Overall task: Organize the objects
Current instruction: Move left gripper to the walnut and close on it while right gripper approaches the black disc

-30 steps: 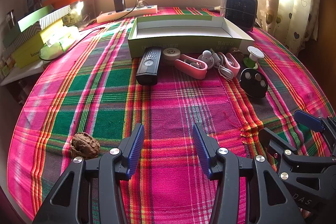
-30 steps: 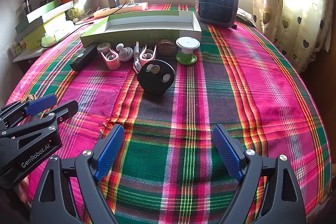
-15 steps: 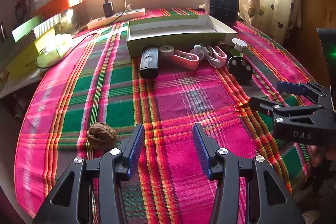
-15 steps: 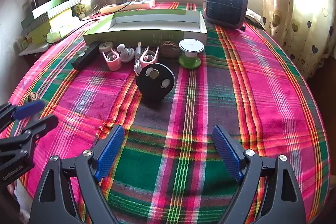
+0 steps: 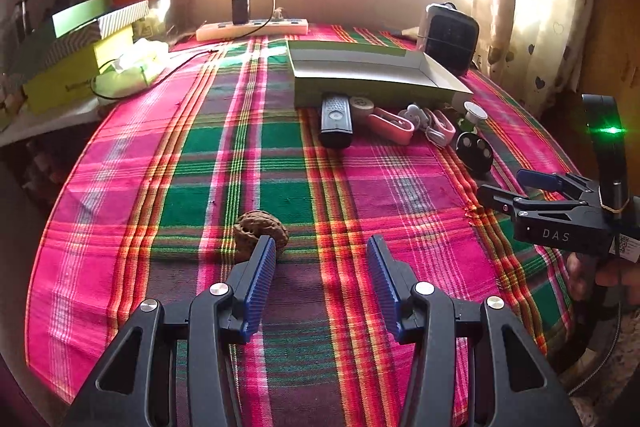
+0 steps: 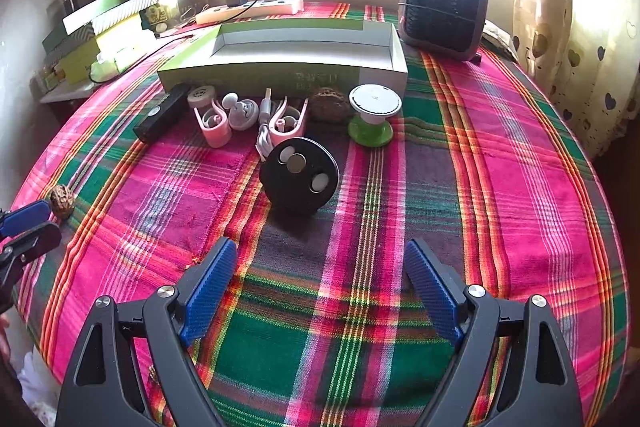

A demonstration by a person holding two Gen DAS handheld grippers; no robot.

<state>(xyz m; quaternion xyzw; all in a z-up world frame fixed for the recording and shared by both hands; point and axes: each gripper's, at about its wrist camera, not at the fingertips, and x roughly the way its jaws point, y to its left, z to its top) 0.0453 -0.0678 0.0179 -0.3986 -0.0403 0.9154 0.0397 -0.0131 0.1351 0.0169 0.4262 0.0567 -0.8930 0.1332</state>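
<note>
My left gripper (image 5: 321, 249) is open over the plaid cloth, and a brown walnut (image 5: 260, 230) lies just beyond its left fingertip. My right gripper (image 6: 320, 255) is open, short of a black round disc (image 6: 299, 175). An open green box (image 6: 288, 57) stands at the back. In front of it lie a black remote (image 6: 162, 113), a pink clip (image 6: 214, 125), a white cable (image 6: 264, 131), a second walnut (image 6: 330, 101) and a green-and-white spool (image 6: 374, 115). The right gripper (image 5: 524, 189) also shows in the left wrist view, and the first walnut (image 6: 62, 201) in the right wrist view.
A small dark heater (image 6: 442, 9) stands at the back right. A white power strip (image 6: 250, 10) with a charger lies behind the box. Stacked green boxes (image 5: 76, 59) sit on a side shelf at the left. Curtains (image 6: 580, 27) hang at the right.
The left gripper has drawn back and swung left, so the walnut now sits by its left fingertip. The right gripper has shifted slightly. Both stay open.
</note>
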